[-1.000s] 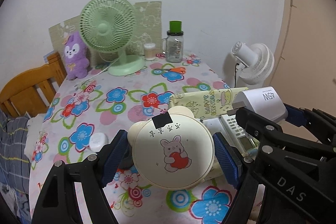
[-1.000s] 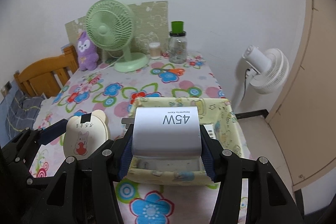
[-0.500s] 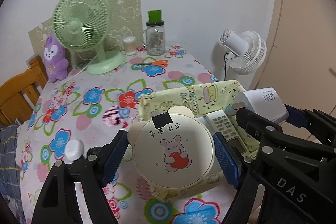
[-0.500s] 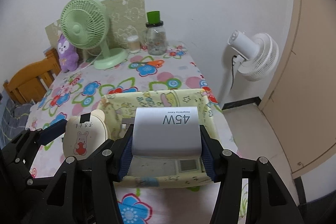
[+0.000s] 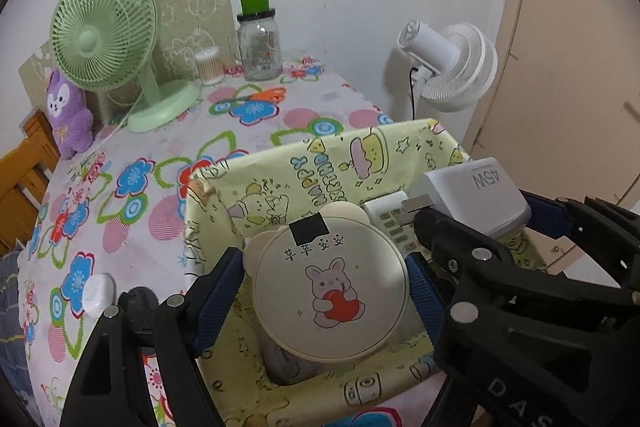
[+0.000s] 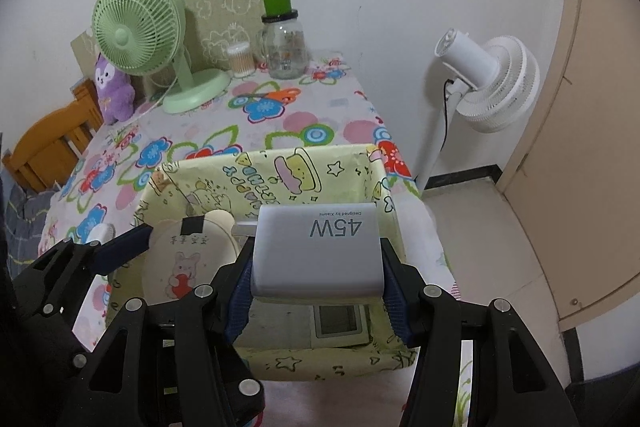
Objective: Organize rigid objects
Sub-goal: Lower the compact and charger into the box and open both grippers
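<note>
My left gripper (image 5: pixel 326 297) is shut on a round cream case with bear ears and a rabbit picture (image 5: pixel 330 291), held over the near left part of a yellow cartoon-print box (image 5: pixel 320 167). My right gripper (image 6: pixel 316 287) is shut on a white 45W charger (image 6: pixel 316 255), hanging over the same box (image 6: pixel 280 171). In the box lie a white remote with a small screen (image 6: pixel 340 321) and a grey object under the case. The right gripper with the charger (image 5: pixel 476 199) shows at the right in the left wrist view.
The box stands at the near right corner of a table with a flowered cloth (image 5: pixel 132 195). At the back stand a green fan (image 5: pixel 108 35), a purple plush (image 5: pixel 66 115), a glass jar (image 5: pixel 258 45) and a swab tub (image 5: pixel 208 65). A small white puck (image 5: pixel 96 293) lies left; a white floor fan (image 6: pixel 488 83) stands right.
Both grippers have moved forward and down with their objects, from in front of the yellow box to over its inside. Neither grip has changed.
</note>
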Demonstrator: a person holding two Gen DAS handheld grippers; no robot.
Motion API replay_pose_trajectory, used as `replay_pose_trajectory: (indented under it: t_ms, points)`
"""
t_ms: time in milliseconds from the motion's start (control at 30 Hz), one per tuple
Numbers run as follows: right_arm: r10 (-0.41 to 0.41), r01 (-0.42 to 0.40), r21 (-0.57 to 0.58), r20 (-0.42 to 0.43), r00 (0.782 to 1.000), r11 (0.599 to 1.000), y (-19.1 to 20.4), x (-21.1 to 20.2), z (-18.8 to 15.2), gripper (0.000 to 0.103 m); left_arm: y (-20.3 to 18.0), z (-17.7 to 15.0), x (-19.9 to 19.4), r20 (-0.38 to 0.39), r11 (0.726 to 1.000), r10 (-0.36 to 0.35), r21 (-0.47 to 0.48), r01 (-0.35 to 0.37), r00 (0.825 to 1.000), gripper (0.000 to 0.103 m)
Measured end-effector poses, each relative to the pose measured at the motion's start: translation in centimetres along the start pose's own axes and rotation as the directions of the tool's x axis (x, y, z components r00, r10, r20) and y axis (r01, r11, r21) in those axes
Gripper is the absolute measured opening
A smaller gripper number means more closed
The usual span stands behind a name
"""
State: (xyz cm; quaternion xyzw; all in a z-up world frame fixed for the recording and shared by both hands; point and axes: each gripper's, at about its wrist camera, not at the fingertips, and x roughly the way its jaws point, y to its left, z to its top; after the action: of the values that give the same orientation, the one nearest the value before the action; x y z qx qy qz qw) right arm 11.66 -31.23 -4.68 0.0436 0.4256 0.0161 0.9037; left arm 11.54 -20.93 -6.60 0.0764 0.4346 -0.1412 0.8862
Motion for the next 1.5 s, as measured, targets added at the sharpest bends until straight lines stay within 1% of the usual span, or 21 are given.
replay_pose_trajectory:
  t_ms: [233, 567, 667, 767, 833, 900, 967, 1033, 1167, 1433, 1500]
  points:
    - [0.005, -0.005, -0.003, -0.026, 1.0, 1.0, -0.1, 1.3, -0.1, 0.059, -0.1, -0.1, 1.5, -0.039, 1.0, 0.015, -0.006, -0.015, 0.999, 0.083]
    - [0.012, -0.012, -0.011, -0.019, 1.0, 1.0, -0.1, 1.6, -0.1, 0.059, 0.1, -0.2, 1.8, -0.042, 1.0, 0.0, 0.001, 0.0, 0.999, 0.084]
    - [0.014, -0.015, -0.01, -0.021, 1.0, 1.0, 0.0, 1.6, -0.1, 0.059, 0.0, -0.2, 1.6, -0.043, 1.0, -0.01, 0.002, 0.011, 0.999, 0.087]
    - [0.026, -0.026, -0.01, -0.017, 1.0, 1.0, 0.1, 1.4, -0.1, 0.059, 0.0, -0.3, 0.8, -0.035, 1.0, 0.011, 0.009, -0.011, 0.999, 0.087]
    - [0.052, -0.053, -0.014, -0.006, 0.999, 0.999, 0.4, 1.0, 0.0, 0.059, 0.1, -0.4, -0.2, -0.01, 0.999, 0.042, 0.021, -0.042, 0.999, 0.088]
    - [0.065, -0.065, -0.029, 0.003, 0.998, 0.997, 1.1, 0.7, 0.2, 0.059, 0.4, -0.4, -0.9, 0.015, 0.996, 0.072, 0.043, -0.073, 0.997, 0.091]
    - [0.065, -0.065, -0.039, 0.006, 0.998, 0.997, 1.7, 0.8, 0.3, 0.059, 0.8, -0.4, -1.3, 0.023, 0.995, 0.084, 0.056, -0.085, 0.996, 0.093]
    - [0.082, -0.082, -0.035, -0.005, 0.997, 0.996, 2.3, 1.1, 0.5, 0.059, 1.4, -0.4, -1.3, 0.016, 0.994, 0.101, 0.048, -0.102, 0.995, 0.093]
    - [0.091, -0.091, -0.042, -0.013, 0.996, 0.995, 3.3, 1.7, 0.7, 0.059, 2.6, -0.4, -0.9, 0.003, 0.993, 0.108, 0.037, -0.108, 0.994, 0.093]
    - [0.076, -0.08, -0.039, -0.076, 0.994, 0.996, 3.8, 3.8, 0.6, 0.059, 3.4, -0.7, 1.1, -0.063, 0.997, 0.082, 0.016, -0.081, 0.995, 0.093]
    - [0.07, -0.074, -0.034, -0.09, 0.993, 0.997, 3.8, 4.3, 0.5, 0.059, 3.6, -0.9, 1.4, -0.077, 0.998, 0.065, 0.006, -0.065, 0.995, 0.094]
